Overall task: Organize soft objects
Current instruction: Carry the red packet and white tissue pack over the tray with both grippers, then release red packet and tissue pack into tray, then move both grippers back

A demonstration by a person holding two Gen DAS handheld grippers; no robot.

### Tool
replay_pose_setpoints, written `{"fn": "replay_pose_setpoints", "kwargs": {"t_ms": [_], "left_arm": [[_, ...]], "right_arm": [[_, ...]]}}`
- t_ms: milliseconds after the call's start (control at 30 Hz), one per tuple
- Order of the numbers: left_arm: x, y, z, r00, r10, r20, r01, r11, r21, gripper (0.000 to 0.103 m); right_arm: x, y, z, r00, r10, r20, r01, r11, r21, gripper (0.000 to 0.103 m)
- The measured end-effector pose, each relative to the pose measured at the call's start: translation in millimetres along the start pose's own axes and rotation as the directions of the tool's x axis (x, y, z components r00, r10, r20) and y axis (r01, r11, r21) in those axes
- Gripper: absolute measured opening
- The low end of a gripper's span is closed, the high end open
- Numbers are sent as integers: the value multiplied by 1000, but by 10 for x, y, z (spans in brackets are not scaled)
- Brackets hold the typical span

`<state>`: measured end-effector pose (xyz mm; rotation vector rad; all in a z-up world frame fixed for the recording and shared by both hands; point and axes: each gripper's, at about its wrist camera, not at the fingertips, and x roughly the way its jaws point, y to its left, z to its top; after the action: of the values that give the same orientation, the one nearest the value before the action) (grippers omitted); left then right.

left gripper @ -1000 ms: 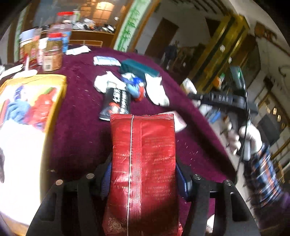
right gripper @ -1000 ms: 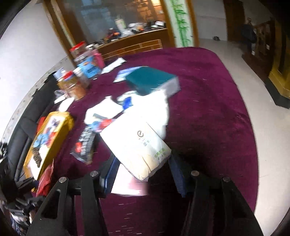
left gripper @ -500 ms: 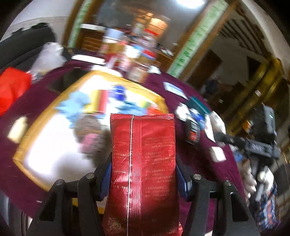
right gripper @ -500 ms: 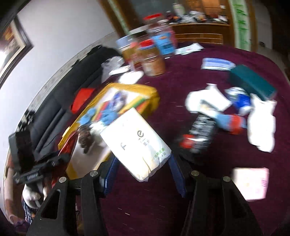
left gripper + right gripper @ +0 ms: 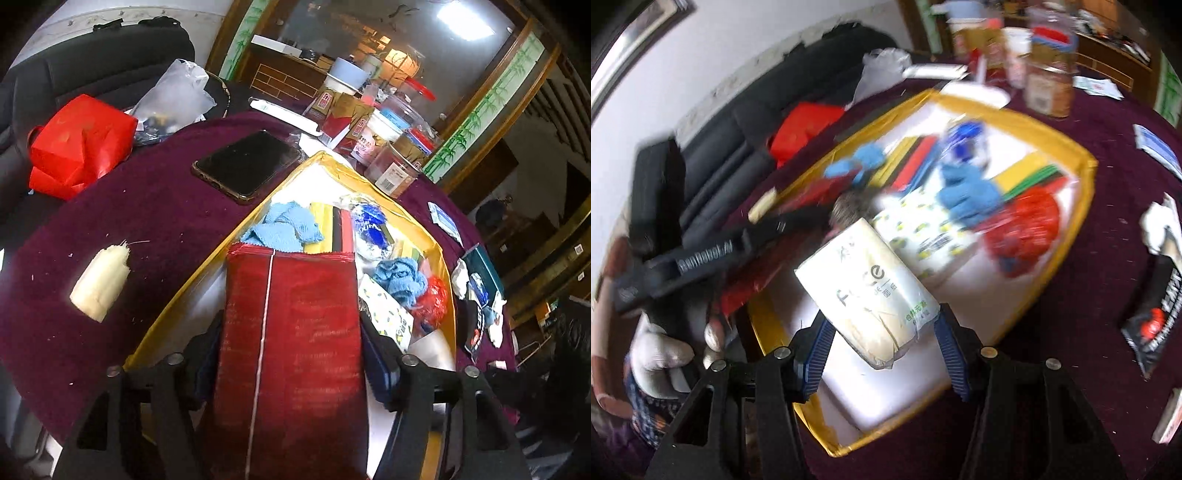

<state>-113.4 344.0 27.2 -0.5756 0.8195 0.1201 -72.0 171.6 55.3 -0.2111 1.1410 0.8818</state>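
now you are hovering both grippers over the yellow-rimmed box [image 5: 439, 254] on the maroon table [image 5: 147, 221]. the left gripper [image 5: 291, 354] has just been opening, jaws standing clear beside the red packet [image 5: 291, 332], which is tipping toward the box's near edge; it could be sliding out onto the rim rather than inside. the right gripper [image 5: 882, 332] is clamping the tissue pack [image 5: 868, 288] by one corner, so it could be twisting loose. motion blur is smearing the box's contents, and the packet's lower end is cut off.
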Motion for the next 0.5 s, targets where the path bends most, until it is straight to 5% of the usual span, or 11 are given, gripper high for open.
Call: {"fn": "replay_pose_setpoints", "kwargs": {"t_ms": [133,200,500], "left_arm": [[-97,45,-12,999,-39,32,40,999,-30,76],[-249,94,-23,996,-48,77,52,997,-50,85],[-708,382,-124,976,-86,202,123,976,-178,96]], "right_arm": [[245,137,-26,996,-53,-69,50,998,-46,54],[341,151,-24,989,-120,-88,114,991,-72,55],[545,137,71,961,-269,-69,258,956,-136,55]]}}
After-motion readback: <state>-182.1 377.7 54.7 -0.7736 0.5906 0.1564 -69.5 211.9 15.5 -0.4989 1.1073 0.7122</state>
